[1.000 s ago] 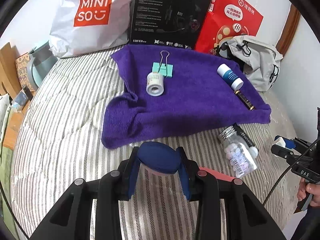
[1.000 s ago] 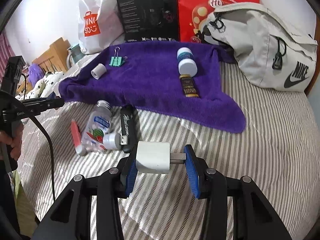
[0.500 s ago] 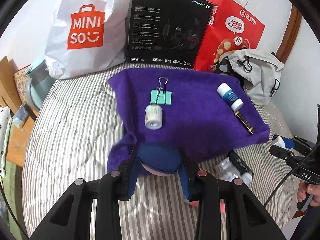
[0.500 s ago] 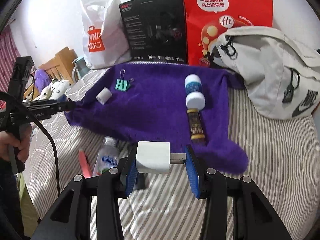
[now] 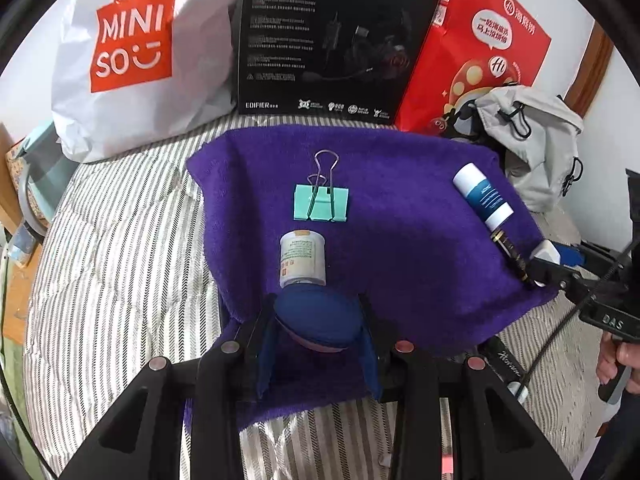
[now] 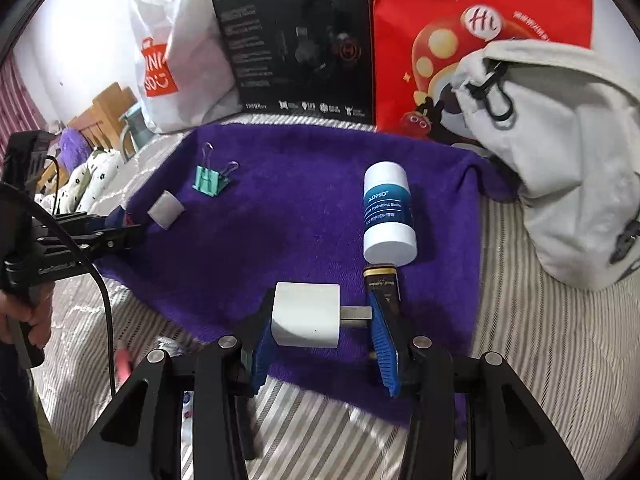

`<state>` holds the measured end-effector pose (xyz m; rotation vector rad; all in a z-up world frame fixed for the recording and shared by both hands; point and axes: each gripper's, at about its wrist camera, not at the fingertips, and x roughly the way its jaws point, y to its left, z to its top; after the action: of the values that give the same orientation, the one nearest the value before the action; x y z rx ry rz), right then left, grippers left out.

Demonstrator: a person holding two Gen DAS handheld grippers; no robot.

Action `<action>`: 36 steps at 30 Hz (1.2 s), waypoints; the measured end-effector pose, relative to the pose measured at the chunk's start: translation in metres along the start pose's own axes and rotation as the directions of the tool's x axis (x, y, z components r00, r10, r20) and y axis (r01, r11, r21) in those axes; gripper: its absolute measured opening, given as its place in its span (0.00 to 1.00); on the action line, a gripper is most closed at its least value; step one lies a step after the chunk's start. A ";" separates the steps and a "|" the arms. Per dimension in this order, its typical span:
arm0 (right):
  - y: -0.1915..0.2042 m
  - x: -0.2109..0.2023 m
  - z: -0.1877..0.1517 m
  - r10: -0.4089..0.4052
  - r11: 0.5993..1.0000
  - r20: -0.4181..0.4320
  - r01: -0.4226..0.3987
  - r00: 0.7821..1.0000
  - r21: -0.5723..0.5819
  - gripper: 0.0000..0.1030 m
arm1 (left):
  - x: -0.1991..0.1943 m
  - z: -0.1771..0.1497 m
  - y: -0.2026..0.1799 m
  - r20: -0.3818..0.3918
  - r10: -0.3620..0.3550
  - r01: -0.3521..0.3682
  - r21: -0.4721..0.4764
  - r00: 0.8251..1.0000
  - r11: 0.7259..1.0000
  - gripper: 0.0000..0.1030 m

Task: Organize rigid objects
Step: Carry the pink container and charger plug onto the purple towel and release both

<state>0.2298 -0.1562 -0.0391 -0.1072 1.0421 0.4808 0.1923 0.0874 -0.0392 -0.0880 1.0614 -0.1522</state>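
Two handheld claws over a purple towel [image 5: 400, 248] spread on a striped bed [image 5: 120, 264].

Right claw [image 6: 322, 318] clamped on a white charger plug [image 6: 306, 314], held above the towel's near edge: left pad against the smooth cube body, right pad against the tips of its metal prongs. Probably light, hard, slick plastic; a hold across the flat body faces would likely be steadier than one reaching to the prongs.

Left claw [image 5: 318, 340] closed around a dark blue rounded lid [image 5: 316, 318] with a pinkish body just showing beneath, low over the towel's near left part, just behind a small white bottle [image 5: 303, 258] lying on its side. Domed, smooth surface, so likely prone to slipping if squeezed high; rigid by the look.

Already resting on the plush, nappy towel: a mint binder clip [image 5: 320, 202] with wire handles, a white and blue cylindrical tube [image 6: 388, 214], and a slim black and gold stick [image 6: 382, 286] touching its cap end.

Behind, a crinkled white shopping bag [image 5: 120, 56], a glossy black box [image 5: 332, 36], a red paper bag [image 5: 480, 48], a soft grey backpack [image 6: 560, 160].
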 end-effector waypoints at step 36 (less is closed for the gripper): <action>0.003 0.013 -0.002 -0.011 0.999 -0.117 0.008 0.993 -0.032 0.50 | 0.005 -0.007 -0.007 -0.056 0.065 -0.063 0.041 0.996 0.997 0.49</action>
<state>0.2322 -0.1493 -0.0510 -0.1700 1.1485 0.4870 0.1878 0.0797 -0.0454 -0.0146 1.1166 -0.1183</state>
